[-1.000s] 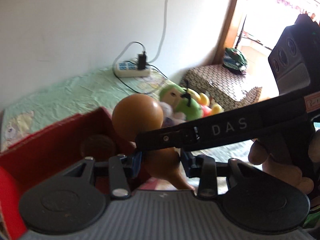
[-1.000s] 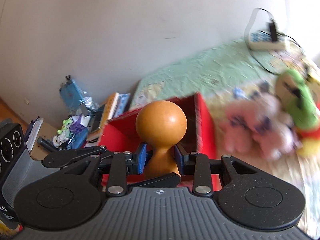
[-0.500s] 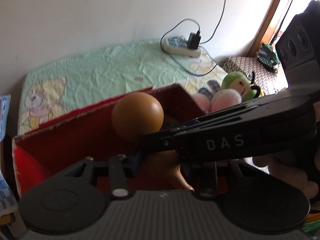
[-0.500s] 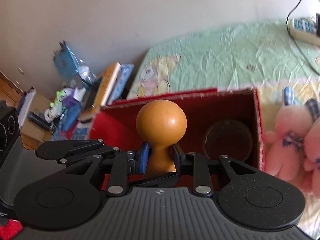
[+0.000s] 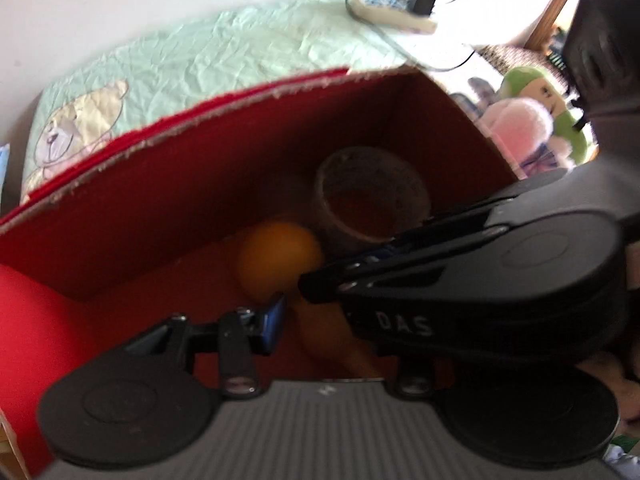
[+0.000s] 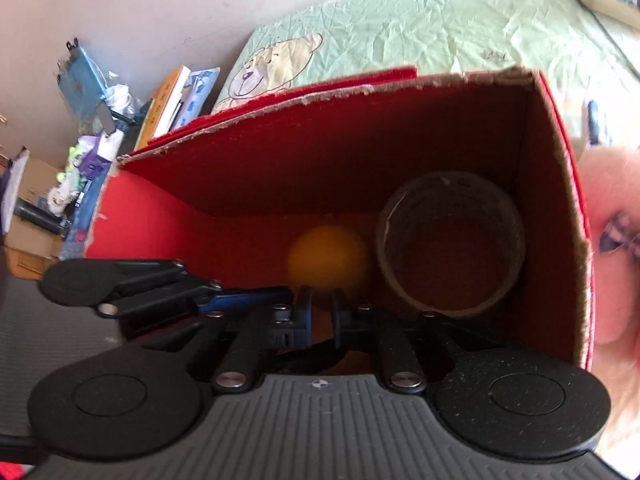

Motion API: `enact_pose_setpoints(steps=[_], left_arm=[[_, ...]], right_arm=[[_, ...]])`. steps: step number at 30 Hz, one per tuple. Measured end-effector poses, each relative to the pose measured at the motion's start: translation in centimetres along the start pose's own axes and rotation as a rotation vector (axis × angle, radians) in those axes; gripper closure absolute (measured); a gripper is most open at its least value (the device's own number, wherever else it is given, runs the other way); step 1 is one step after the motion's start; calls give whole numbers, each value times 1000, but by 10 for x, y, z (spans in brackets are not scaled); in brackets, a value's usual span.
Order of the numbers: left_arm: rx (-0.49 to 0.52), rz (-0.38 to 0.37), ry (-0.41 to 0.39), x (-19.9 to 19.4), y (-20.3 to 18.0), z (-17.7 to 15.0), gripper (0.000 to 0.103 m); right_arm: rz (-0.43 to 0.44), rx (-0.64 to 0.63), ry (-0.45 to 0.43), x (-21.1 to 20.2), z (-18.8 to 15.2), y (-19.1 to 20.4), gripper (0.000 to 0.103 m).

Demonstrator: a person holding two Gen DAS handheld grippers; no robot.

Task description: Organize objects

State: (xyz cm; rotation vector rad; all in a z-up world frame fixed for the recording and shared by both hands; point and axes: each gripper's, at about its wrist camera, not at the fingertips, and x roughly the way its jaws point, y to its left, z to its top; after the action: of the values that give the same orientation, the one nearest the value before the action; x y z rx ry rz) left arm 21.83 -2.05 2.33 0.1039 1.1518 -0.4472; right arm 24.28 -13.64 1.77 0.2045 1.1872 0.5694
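An orange wooden gourd (image 5: 276, 264) is low inside the red cardboard box (image 5: 160, 200), blurred, with its ball pointing away from me. Its lower body lies between the fingers of my left gripper (image 5: 316, 328), which stays shut on it. My right gripper (image 6: 322, 316) is shut, its pads nearly touching, and the gourd's ball (image 6: 328, 256) sits just beyond its tips. The right gripper (image 5: 316, 284) crosses over the left one, hiding the left's far finger. A brown tape roll (image 6: 384, 240) stands in the box's right corner beside the gourd.
The box (image 6: 320, 152) rests on a pale green bear-print mat (image 6: 440, 32). A power strip (image 5: 392, 8) lies at the mat's far end. Plush toys (image 5: 520, 124) crowd the box's right side. Books and clutter (image 6: 172, 100) line the wall on the left.
Both grippers have come down into the red box with the gourd. The right jaws, which held the gourd's neck, have closed together. The gourd's ball now sits farther from both cameras.
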Motion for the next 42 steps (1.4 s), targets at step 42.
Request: enact_pose_setpoints(steps=[42], left_arm=[[-79, 318, -1, -2, 26, -13, 52]], right_arm=[[-23, 129, -16, 3, -12, -4, 85]])
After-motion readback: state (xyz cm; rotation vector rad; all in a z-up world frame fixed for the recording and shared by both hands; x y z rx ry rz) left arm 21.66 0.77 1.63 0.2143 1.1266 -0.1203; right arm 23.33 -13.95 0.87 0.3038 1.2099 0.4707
